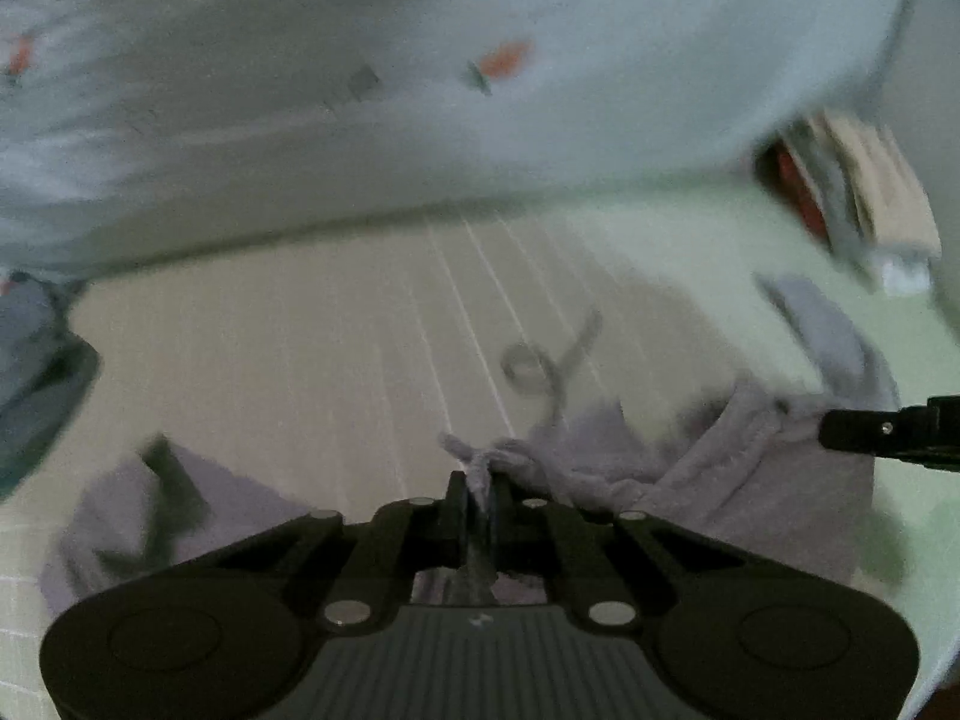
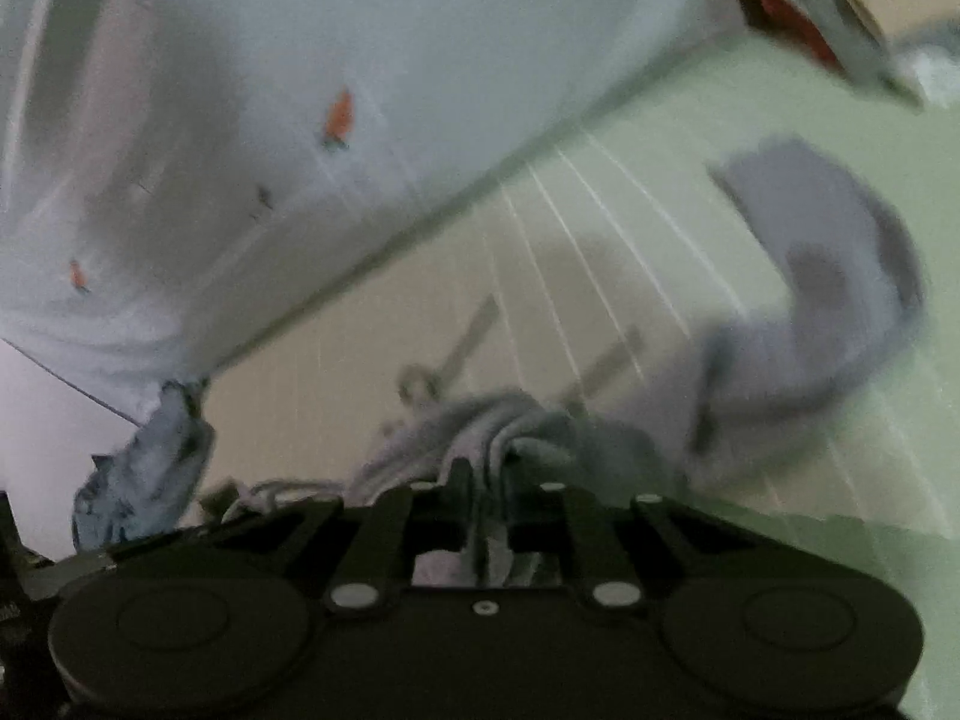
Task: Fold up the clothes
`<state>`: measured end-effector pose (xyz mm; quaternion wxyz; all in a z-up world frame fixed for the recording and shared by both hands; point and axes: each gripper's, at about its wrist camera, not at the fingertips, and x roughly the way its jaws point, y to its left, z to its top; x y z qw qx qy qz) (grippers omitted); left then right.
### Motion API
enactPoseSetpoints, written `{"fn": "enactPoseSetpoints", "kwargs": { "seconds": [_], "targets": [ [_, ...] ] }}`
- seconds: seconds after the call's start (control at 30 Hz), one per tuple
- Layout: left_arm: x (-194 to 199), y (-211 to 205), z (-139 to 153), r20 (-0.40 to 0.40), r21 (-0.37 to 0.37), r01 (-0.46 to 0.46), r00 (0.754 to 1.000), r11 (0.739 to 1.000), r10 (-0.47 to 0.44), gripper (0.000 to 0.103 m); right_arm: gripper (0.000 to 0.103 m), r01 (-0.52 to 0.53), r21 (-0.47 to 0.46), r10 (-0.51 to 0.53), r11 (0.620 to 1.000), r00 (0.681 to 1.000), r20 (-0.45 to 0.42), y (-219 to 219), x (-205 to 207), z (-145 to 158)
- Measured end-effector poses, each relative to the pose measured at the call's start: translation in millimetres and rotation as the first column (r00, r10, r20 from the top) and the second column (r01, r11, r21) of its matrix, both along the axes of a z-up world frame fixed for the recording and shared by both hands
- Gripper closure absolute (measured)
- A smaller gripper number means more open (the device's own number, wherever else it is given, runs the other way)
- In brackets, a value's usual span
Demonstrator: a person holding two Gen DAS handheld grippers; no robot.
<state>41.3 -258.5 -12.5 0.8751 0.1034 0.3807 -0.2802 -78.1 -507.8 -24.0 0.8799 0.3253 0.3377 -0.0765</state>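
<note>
Left gripper pinches an edge of the grey garment; right gripper is clamped on bunched folds. Garment lies crumpled on the mat. Soft, light, limp; hold by edges.

Both wrist cameras are looking steeply down, close over the striped mat. Both are sharing the grey garment.

Crumpled grey garment on bed
</note>
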Motion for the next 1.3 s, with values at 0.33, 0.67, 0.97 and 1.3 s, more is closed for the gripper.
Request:
{"fn": "enactPoseSetpoints", "kwargs": {
  "seconds": [0.33,0.67,0.97,1.3],
  "targets": [
    [71.9,14.8,102.6,0.294,-0.25,-0.169,0.925,0.953,0.241,0.097,0.093,0.02,-0.221,0.076,0.975,0.905,0.418,-26.2,124.0,132.2],
    [141.3,22.9,8.6,-0.042,-0.122,-0.359,0.933,0.925,0.357,0.033,0.05,0.014,-0.349,0.017,0.937,0.996,0.085,-45.1,242.7,46.0],
    [38.0,125.2,-55.0,-0.26,0.081,-0.507,0.82,0.858,0.509,0.029,0.041,-0.134,-0.23,0.101,0.964,0.983,-0.151,-34.6,103.8,-43.0],
    [-38.6,167.1,-60.2,-0.324,0.101,-0.552,0.768,0.828,0.552,0.029,0.03,-0.329,-0.23,0.286,0.916,0.937,-0.2,25.2,53.5,-70.1]
  ]
}}
